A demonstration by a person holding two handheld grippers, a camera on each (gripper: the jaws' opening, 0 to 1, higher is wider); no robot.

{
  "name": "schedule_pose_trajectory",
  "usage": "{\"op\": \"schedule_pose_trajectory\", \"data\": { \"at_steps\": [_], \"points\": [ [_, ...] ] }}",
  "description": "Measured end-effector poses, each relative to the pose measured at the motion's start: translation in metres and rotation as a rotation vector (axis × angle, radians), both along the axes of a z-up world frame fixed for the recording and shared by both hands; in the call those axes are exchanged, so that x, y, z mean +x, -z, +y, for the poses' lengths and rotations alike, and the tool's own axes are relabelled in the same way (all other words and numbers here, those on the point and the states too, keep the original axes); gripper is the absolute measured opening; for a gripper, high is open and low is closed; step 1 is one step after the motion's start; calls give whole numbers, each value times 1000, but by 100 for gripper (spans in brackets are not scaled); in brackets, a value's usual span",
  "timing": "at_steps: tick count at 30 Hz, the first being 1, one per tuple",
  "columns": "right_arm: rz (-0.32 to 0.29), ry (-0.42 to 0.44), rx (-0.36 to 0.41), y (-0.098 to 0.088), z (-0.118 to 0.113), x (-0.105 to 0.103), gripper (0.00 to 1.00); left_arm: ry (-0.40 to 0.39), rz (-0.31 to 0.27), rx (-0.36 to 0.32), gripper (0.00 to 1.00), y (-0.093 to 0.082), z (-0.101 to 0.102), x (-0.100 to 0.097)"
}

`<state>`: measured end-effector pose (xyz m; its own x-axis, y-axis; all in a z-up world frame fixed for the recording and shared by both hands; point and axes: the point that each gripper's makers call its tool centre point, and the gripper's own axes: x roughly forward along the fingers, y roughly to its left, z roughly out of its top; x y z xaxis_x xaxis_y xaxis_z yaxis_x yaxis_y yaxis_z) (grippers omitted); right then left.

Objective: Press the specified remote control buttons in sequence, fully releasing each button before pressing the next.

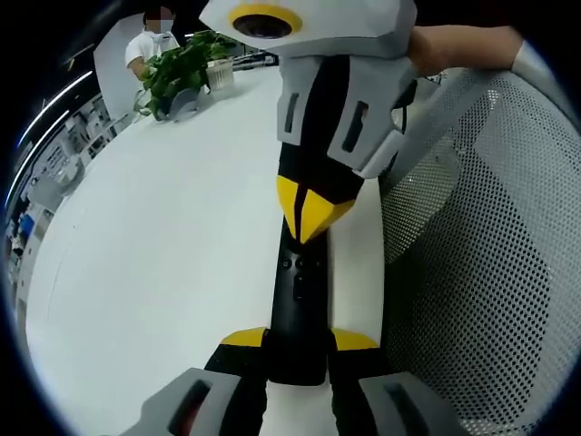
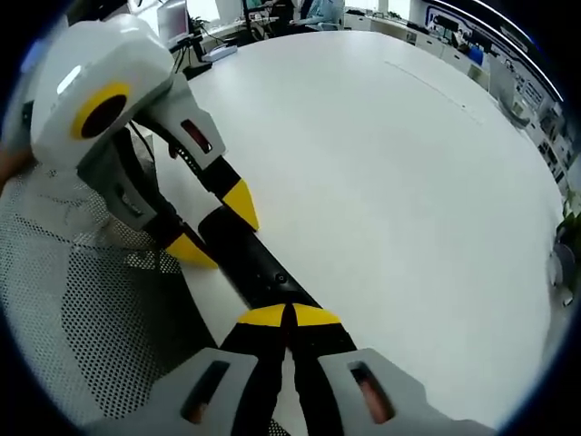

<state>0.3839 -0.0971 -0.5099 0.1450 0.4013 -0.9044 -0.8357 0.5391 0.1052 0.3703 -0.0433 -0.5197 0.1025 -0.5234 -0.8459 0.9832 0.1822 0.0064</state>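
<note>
In the left gripper view, a leafy green potted plant sits upper left on the big white bench. At bottom centre, the left tool pinches the slim black remote control at its near end. The right tool, yellow tips pressed together, touches the remote's top. A grey mesh chair back fills the right side.

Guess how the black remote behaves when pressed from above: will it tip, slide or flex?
The remote looks like a stiff slim bar, so flexing seems unlikely. The left tongs clamp one end, so sliding is probably checked. The right tongs press with closed tips near its buttons; on the smooth white table it might pivot slightly.
</note>
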Motion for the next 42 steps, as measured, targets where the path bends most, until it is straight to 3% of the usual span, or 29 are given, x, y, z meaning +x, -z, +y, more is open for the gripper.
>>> {"op": "schedule_pose_trajectory", "data": {
  "at_steps": [9, 11, 31, 36, 38, 42],
  "points": [
    [9, 11, 8, 0, 0, 1, 0, -33, 23, -3, 26, 0, 4, 0],
    [12, 13, 6, 0, 0, 0, 0, -5, 10, 4, 27, 0, 6, -1],
    [20, 2, -16, 0, 0, 0, 0, 6, 2, 19, 23, -1, 7, -2],
    [27, 19, 15, -4, 1, 1, 0, 8, -10, 33, 23, -2, 6, -3],
    [27, 59, 84, -14, 9, 7, 0, 7, -9, 40, 23, -2, 6, -3],
    [27, 87, 97, -15, 6, 9, 0, 27, -28, 61, 22, -3, 4, -4]
  ]
}}
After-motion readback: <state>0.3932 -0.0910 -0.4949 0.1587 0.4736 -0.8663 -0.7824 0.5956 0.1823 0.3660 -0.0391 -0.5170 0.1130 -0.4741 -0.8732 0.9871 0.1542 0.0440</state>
